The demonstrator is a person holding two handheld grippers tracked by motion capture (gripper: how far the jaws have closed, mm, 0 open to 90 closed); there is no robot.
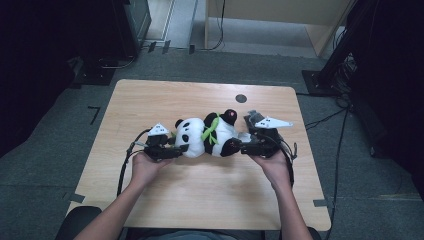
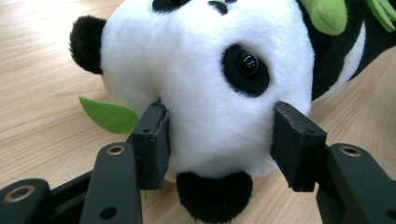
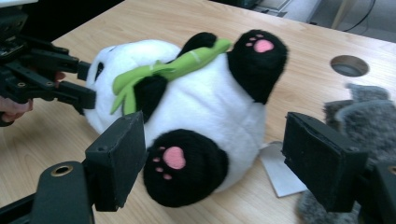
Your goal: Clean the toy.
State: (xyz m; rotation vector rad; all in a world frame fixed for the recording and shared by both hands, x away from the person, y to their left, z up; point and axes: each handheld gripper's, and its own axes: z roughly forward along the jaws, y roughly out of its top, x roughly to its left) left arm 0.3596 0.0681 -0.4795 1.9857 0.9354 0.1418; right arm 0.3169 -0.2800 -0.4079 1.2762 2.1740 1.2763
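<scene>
A black-and-white panda plush (image 1: pixel 205 136) lies on its back on the wooden table (image 1: pixel 200 195), head to the left and feet to the right. A green felt bamboo sprig (image 3: pixel 177 67) crosses its chest. My left gripper (image 1: pixel 175 150) is shut on the panda's head (image 2: pixel 210 70); in the left gripper view both pads (image 2: pixel 156 140) press into the white fur below the eye. My right gripper (image 1: pixel 242 147) stands open at the feet. In the right gripper view the near black foot with its pink sole (image 3: pixel 184 165) sits between the wide jaws (image 3: pixel 217 123), touching neither pad.
A grey fuzzy item (image 3: pixel 357 114) lies just right of the panda's feet, by my right gripper. A white tag (image 3: pixel 280 175) rests on the wood under the plush. A round cable hole (image 1: pixel 241 98) sits farther back. Cables trail from both grippers.
</scene>
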